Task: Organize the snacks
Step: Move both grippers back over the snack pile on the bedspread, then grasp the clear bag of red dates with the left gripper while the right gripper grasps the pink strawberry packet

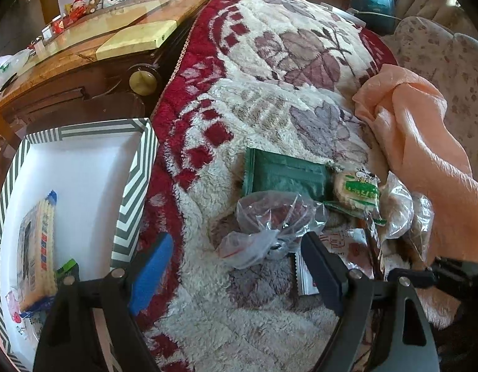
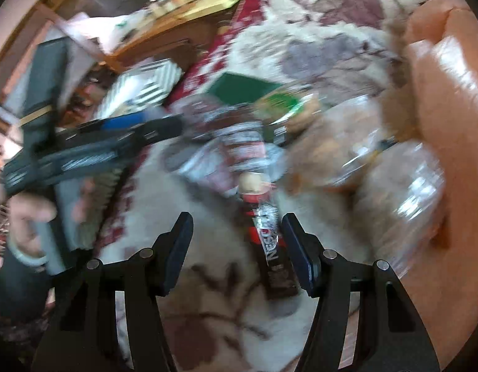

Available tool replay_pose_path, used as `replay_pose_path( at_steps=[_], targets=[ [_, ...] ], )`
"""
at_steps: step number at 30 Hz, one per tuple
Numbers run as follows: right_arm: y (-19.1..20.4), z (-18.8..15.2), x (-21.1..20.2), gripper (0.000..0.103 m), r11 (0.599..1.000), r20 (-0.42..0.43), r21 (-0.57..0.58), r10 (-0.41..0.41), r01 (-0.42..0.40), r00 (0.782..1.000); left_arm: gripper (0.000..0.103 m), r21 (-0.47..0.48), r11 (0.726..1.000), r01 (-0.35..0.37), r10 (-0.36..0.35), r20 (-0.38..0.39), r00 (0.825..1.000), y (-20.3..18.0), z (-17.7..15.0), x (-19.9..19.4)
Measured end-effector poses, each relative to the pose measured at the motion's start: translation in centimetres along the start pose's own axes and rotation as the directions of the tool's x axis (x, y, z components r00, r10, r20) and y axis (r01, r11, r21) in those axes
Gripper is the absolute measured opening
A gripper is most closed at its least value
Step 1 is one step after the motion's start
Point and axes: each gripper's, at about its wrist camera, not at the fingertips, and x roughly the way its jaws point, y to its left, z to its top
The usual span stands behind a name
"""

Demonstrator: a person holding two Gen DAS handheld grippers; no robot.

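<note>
A pile of snacks lies on the fleece blanket (image 1: 239,310). It holds a clear bag of dark red pieces (image 1: 269,220), a green packet (image 1: 285,176), a round cracker with a green label (image 1: 358,190) and a red and white sachet (image 1: 347,248). My left gripper (image 1: 239,260) is open just in front of the clear bag, touching nothing. The right wrist view is blurred. There my right gripper (image 2: 239,232) is open over a red and black stick sachet (image 2: 269,241), which lies between the jaws close to the right finger.
A box with a grey-striped rim (image 1: 130,186) sits at the left and holds a cracker pack (image 1: 37,248). Clear bags (image 1: 396,207) and an orange cloth (image 1: 424,142) lie to the right. A wooden table (image 1: 84,49) stands behind. A hand (image 2: 25,217) grips the left gripper's handle.
</note>
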Motion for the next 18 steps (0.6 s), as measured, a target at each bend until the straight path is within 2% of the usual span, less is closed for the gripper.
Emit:
replay_pose_path(
  at_steps=[4, 7, 10, 12, 14, 15, 16, 18],
  targets=[
    [0.2, -0.2, -0.1, 0.060, 1.000, 0.007, 0.007, -0.023, 0.023, 1.000, 0.086, 0.010, 1.000, -0.001, 0.001, 0.000, 1.000, -0.3, 0.0, 0.1],
    [-0.5, 0.4, 0.1, 0.060, 0.994, 0.053, 0.014, -0.112, 0.111, 0.992, 0.086, 0.014, 1.000, -0.005, 0.005, -0.005, 1.000, -0.5, 0.0, 0.3],
    [-1.4, 0.7, 1.2, 0.060, 0.997, 0.021, 0.062, -0.048, 0.047, 0.999, 0.086, 0.015, 1.000, -0.005, 0.005, -0.005, 1.000, -0.6, 0.0, 0.3],
    [-0.5, 0.4, 1.2, 0.061, 0.999, 0.021, 0.035, -0.008, 0.007, 1.000, 0.086, 0.013, 1.000, -0.009, 0.009, -0.003, 1.000, -0.4, 0.0, 0.3],
    [1.1, -0.3, 1.1, 0.061, 0.992, -0.011, -0.011, 0.124, -0.124, 0.992, 0.086, 0.002, 1.000, -0.011, 0.011, -0.004, 1.000, 0.0, 0.1, 0.3],
    [2.2, -0.7, 1.0, 0.061, 0.976, -0.044, -0.040, 0.214, -0.216, 0.976, 0.086, -0.004, 1.000, -0.011, 0.011, -0.003, 1.000, 0.1, 0.2, 0.3],
    [2.9, -1.1, 0.9, 0.061, 0.968, -0.055, -0.068, 0.238, -0.241, 0.970, 0.086, -0.007, 1.000, -0.009, 0.009, 0.001, 1.000, 0.2, 0.2, 0.2],
    [4.2, -1.7, 0.3, 0.061, 0.963, -0.057, -0.135, 0.229, -0.235, 0.972, 0.086, -0.011, 1.000, -0.010, 0.011, 0.006, 1.000, 0.3, 0.3, 0.1]
  ],
)
